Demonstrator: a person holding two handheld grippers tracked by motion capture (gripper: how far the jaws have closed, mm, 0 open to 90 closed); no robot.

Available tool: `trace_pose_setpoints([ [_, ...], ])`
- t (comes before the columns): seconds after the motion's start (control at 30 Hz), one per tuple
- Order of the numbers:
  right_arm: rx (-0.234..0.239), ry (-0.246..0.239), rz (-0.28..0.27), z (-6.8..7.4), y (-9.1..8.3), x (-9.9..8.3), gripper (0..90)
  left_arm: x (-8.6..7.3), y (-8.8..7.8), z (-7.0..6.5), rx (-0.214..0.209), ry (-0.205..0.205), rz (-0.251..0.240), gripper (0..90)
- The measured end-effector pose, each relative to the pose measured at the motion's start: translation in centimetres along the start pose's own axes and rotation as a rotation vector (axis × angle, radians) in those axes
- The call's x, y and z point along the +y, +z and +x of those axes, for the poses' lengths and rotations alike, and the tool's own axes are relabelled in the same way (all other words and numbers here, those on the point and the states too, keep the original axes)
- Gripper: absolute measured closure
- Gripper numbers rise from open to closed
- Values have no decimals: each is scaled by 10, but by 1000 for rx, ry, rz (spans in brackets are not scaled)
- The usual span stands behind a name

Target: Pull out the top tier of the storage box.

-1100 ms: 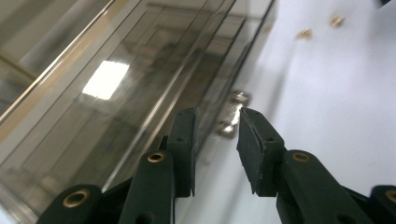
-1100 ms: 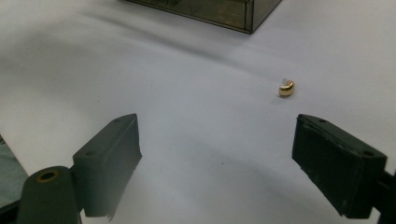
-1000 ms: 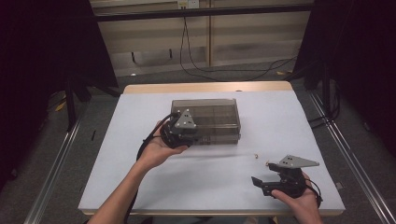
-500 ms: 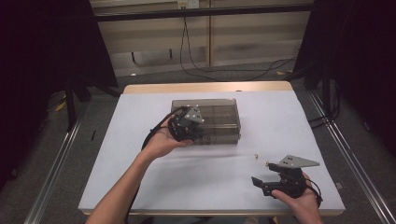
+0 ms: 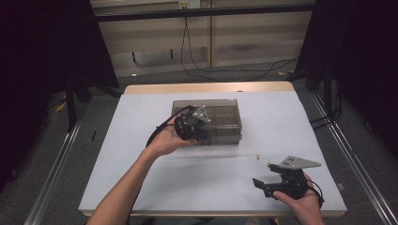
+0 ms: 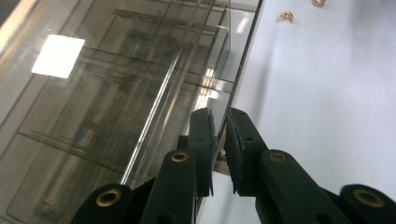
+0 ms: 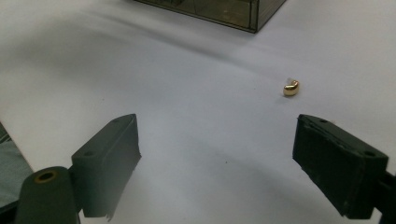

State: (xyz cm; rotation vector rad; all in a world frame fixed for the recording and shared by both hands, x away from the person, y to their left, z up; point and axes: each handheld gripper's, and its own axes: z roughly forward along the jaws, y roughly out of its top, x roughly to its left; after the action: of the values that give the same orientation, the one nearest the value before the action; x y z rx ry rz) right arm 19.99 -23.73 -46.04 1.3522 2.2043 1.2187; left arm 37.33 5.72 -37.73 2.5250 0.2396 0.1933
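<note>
A smoky clear plastic box (image 5: 220,115) with inner dividers lies at the middle of the white table (image 5: 141,178). My left gripper (image 5: 201,135) is at the box's near front edge. In the left gripper view its jaws (image 6: 222,126) have just been closing and now pinch the thin front rim of the box (image 6: 116,116) between the pads. My right gripper (image 5: 264,176) rests near the table's front right corner, open wide (image 7: 217,140) with nothing between its jaws. A small gold piece (image 7: 291,87) lies on the table just ahead of it.
Two tiny gold pieces (image 5: 257,157) lie between the box and the right gripper, and appear in the left gripper view as gold bits (image 6: 286,17) past the box corner. Cables (image 5: 197,61) run over the floor behind the table.
The left hand has slid a little to the right along the box's front edge, and its jaws have come together on the rim. The right hand has not moved.
</note>
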Motion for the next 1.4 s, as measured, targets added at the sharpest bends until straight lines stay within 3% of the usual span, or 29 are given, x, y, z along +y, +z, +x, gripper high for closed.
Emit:
trace_pose_setpoints([
  [0.47,-3,-3,1,0,0,0,146,4,0,2,-14,21,29,813],
  [0.83,-9,-2,10,1,0,0,146,4,0,-3,3,36,32,827],
  [1.4,-9,-2,11,1,1,0,146,0,-3,-15,-27,59,38,839],
])
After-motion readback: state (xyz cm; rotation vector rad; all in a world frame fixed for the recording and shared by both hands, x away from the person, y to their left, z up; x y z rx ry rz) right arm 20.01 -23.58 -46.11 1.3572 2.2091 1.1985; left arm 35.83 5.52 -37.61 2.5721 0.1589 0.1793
